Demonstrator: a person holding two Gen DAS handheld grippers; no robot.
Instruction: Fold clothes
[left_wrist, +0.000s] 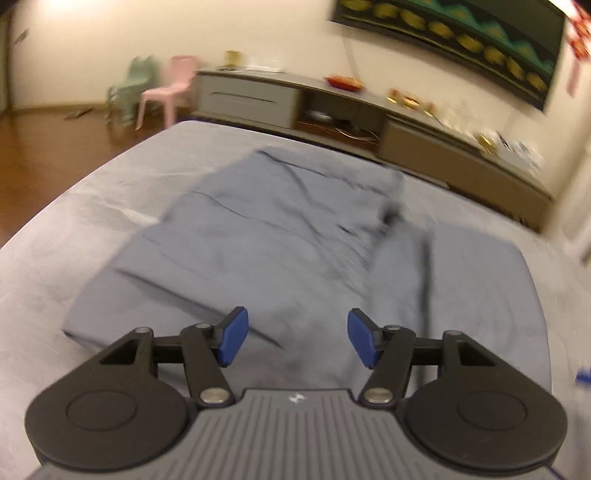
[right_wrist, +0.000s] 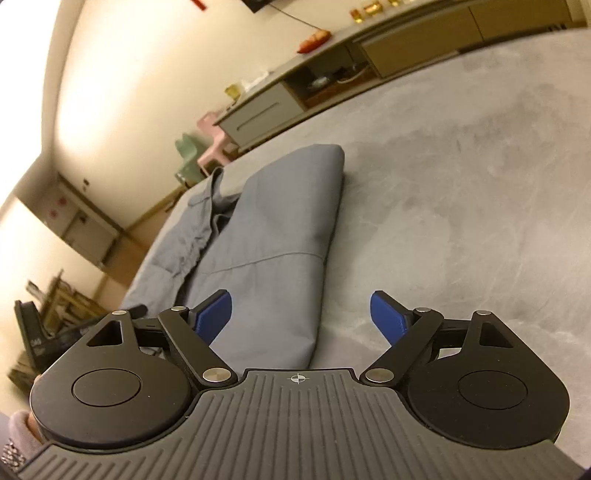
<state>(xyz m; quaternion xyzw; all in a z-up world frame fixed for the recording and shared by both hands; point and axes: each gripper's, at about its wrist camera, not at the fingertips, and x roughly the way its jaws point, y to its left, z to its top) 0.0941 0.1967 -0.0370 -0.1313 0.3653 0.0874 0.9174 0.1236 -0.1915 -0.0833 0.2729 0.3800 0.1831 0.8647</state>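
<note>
I have both tongs standing open and holding nothing: the left tongs hang over the near end of the blue-grey shirt, and the right tongs straddle its near folded edge without pressing on it. The shirt lies partly folded on the grey bed, reaching from the near edge towards the far edge, with its rumpled collar side on the left in the right wrist view. I judge it light, limp and apt to slump, so I would pinch all layers at the two near corners of the fold.
</note>
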